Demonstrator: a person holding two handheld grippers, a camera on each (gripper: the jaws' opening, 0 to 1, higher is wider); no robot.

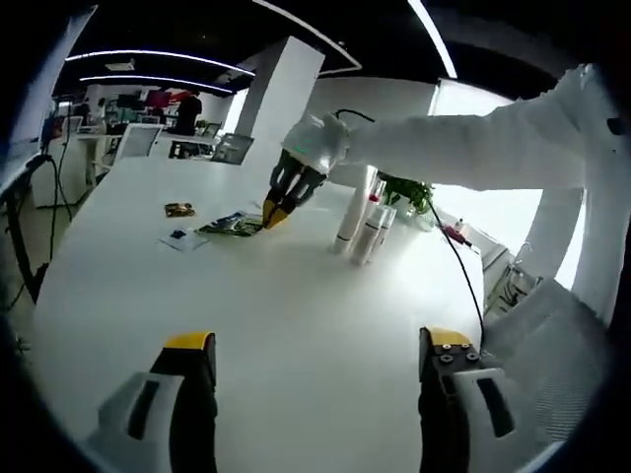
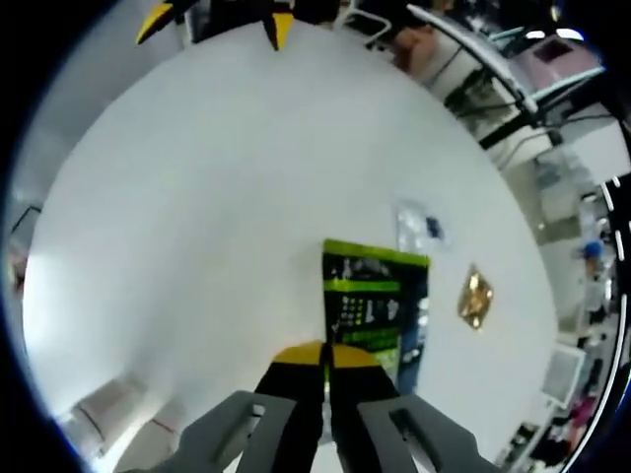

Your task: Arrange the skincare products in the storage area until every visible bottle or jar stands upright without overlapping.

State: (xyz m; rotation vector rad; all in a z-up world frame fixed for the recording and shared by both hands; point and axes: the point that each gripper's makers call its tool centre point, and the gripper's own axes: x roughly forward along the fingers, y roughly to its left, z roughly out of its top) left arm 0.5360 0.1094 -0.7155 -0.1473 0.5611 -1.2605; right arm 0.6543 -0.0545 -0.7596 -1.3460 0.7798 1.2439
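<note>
Right gripper view: right tongs (image 2: 325, 357), tips pressed together and empty, hover at a green sachet (image 2: 376, 307) on the tabletop (image 2: 227, 217). Left tongs (image 1: 320, 347) gape empty. Bottles (image 1: 365, 222) stand upright, well apart; clearing the sachet seemingly calls for opening first.

bare table (image 1: 276, 325) ahead, bottles (image 1: 363, 225) far right, sachets (image 1: 229, 225) beyond

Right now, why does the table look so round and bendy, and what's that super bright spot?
In the left gripper view the fisheye lens curves the white table, and the window behind the bottles is blown out white; in the right gripper view the table bulges, and the green packet looks slightly soft.
</note>
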